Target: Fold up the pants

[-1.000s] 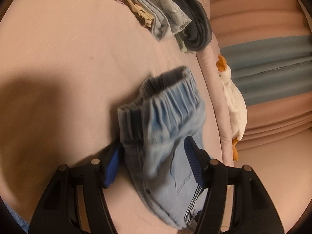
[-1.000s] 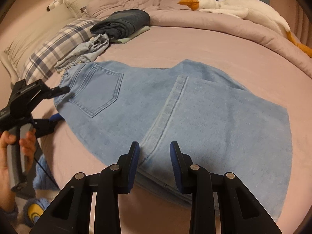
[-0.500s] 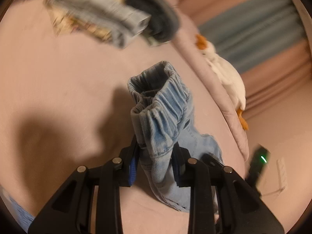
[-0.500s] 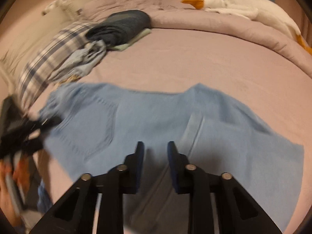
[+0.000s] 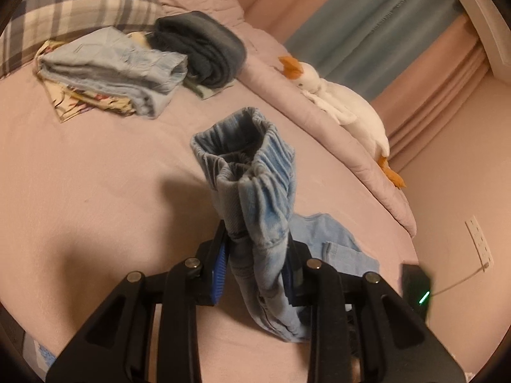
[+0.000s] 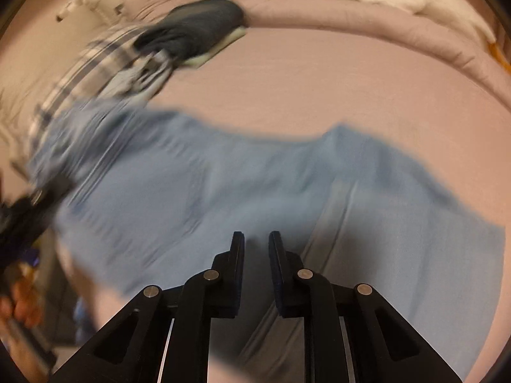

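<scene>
Light blue denim pants (image 6: 223, 191) lie spread across the pink bed, blurred in the right wrist view. My left gripper (image 5: 255, 265) is shut on the bunched elastic waistband (image 5: 255, 172) and holds it lifted above the bed. It shows at the left edge of the right wrist view (image 6: 28, 210). My right gripper (image 6: 256, 245) is over the pants near a leg seam (image 6: 332, 217). Its jaws stand a narrow gap apart with nothing between them.
A stack of folded clothes (image 5: 111, 70) and a dark folded garment (image 5: 204, 48) lie by a plaid pillow (image 5: 73, 6). A white stuffed goose (image 5: 345, 108) rests on the rolled duvet (image 5: 319, 118) along the far edge.
My left gripper closed on the waistband and lifted it off the bed. My right gripper narrowed and moved forward over the pants.
</scene>
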Tool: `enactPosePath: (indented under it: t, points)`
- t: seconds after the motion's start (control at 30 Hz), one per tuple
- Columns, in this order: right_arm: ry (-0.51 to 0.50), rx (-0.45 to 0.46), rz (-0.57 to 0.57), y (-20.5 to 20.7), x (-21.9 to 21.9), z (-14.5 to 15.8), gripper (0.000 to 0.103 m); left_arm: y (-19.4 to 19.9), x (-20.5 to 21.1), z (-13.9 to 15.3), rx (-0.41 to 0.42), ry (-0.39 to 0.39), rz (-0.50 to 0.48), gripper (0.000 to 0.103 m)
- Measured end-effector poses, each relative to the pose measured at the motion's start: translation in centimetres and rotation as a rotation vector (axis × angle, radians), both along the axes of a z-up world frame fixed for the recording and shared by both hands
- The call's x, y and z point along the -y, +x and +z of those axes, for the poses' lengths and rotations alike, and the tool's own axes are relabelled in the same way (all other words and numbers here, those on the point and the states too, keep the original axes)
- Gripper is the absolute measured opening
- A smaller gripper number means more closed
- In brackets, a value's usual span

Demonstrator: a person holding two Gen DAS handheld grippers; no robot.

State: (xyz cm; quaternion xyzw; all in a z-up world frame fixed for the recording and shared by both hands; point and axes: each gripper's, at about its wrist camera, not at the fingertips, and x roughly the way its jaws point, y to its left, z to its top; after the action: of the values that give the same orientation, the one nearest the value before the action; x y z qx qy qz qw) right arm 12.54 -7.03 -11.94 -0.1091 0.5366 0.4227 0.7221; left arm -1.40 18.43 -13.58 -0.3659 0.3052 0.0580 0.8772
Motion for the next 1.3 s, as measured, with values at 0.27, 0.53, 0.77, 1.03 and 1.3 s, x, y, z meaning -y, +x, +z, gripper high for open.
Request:
enactPosePath:
  t: [0.27,0.53,0.77,1.03,1.3]
  points:
    - [0.088,-0.104,0.033,-2.2,2.4,-0.5,0.019,1.8,4.1,3.8,0.057,0.128,-0.103,0.025]
    - [0.282,-0.256,-0.315,2.7,12.9,-1.9,0.03,4.6,10.6,5.3,0.082,0.233,-0.27,0.024]
    - [0.699,-0.557,-0.522,4.4,20.6,-5.7,0.051,6.7,17.9,3.2,0.03,0.366,-0.461,0.025]
    - [0.955,-0.773,-0.594,3.7,22.8,-7.5,0.069,8.1,22.0,-1.6,-0.13,0.466,-0.627,0.035]
    - [0.708,-0.673,-0.529,5.1,17.2,-5.2,0.069,5.4,19.5,-1.2,-0.092,0.356,-0.612,0.084]
